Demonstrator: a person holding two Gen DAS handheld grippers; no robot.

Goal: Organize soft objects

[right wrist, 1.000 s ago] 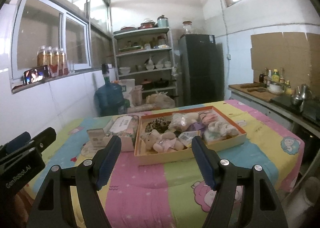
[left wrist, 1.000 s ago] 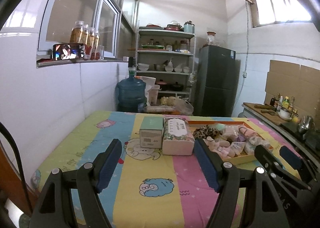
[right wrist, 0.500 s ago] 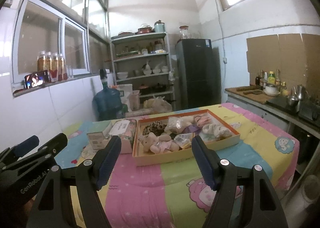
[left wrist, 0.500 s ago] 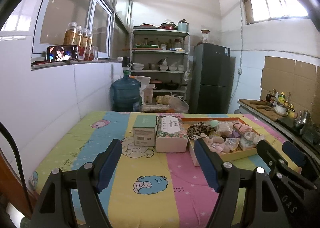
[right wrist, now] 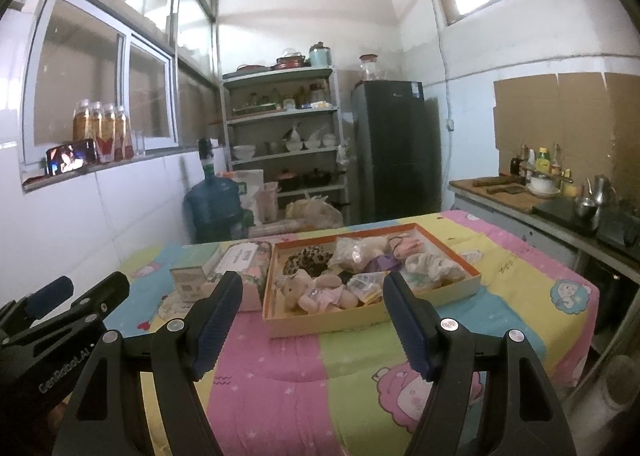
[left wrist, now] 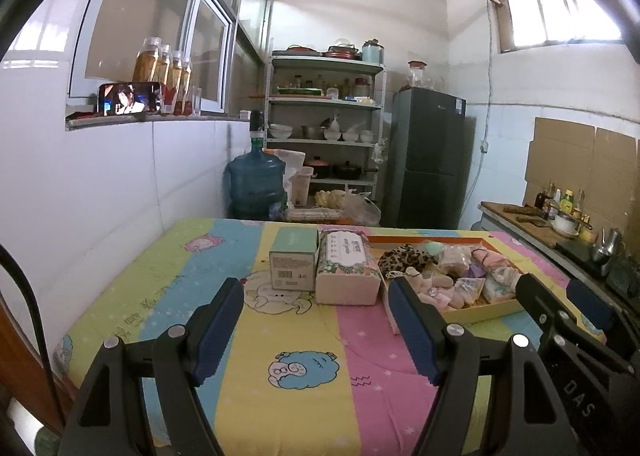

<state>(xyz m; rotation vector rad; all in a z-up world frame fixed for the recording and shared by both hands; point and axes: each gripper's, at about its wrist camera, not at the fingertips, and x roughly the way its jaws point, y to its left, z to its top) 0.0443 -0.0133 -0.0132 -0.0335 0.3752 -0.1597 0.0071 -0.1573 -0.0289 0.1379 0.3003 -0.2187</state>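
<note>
An orange shallow box (right wrist: 320, 325) on the table holds several soft items: a pink plush toy (right wrist: 320, 292), a leopard-print piece (right wrist: 306, 258) and bagged soft things (right wrist: 356, 252). The box also shows in the left wrist view (left wrist: 480, 314). A floral tissue pack (left wrist: 346, 270) and a green carton (left wrist: 294, 264) lie left of it. My left gripper (left wrist: 316, 330) is open and empty, above the table's near side. My right gripper (right wrist: 312, 322) is open and empty, short of the box's near wall.
The table wears a striped cartoon cloth (left wrist: 280, 356). A white wall runs along its left. Behind stand a blue water jug (left wrist: 256, 186), a shelf rack (left wrist: 324, 128) and a dark fridge (left wrist: 428, 172). A counter with bottles (right wrist: 536, 192) lies to the right.
Both grippers have drawn back and risen from the table; the box and packs look smaller and farther. Jaws stay open and empty.
</note>
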